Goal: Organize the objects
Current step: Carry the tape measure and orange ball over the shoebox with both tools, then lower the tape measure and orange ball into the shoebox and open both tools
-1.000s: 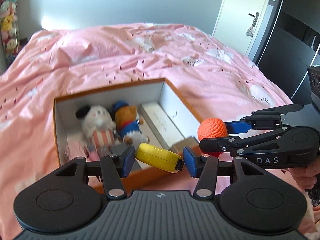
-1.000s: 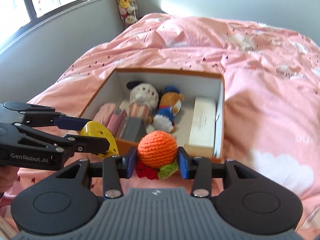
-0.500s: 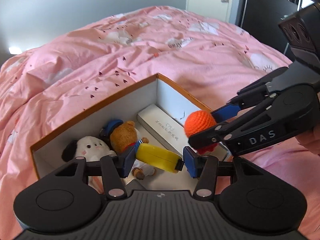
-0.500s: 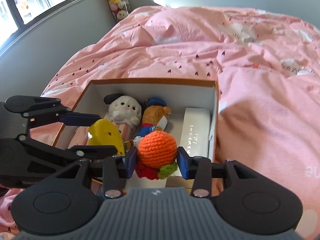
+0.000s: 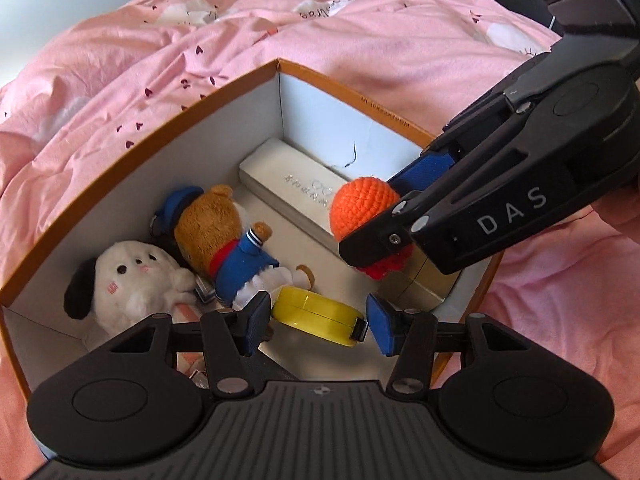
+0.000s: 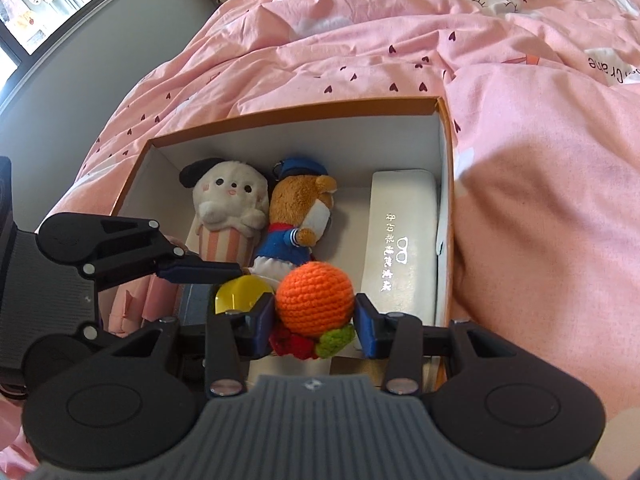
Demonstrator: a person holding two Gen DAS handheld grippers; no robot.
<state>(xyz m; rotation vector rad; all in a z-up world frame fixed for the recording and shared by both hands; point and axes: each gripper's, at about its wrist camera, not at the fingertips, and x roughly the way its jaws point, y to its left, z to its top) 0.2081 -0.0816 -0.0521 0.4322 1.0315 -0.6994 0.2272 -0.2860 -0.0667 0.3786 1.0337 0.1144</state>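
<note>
While both tongs hang over the box point(image 5: 120, 176), left tongs point(image 5: 316, 320) clamping the yellow tape measure point(image 5: 316, 314), right tongs point(image 6: 315, 320) clamping the orange crochet toy point(image 6: 315, 298), we should lower into bare floor before releasing.

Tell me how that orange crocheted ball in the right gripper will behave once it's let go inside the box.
The orange crocheted ball looks like soft yarn, so it probably squashes a little between the right gripper pads and lands quietly. Being round, it may roll until the brown bear plush or the white case stops it. The red and green crochet bits underneath might damp that.
</note>
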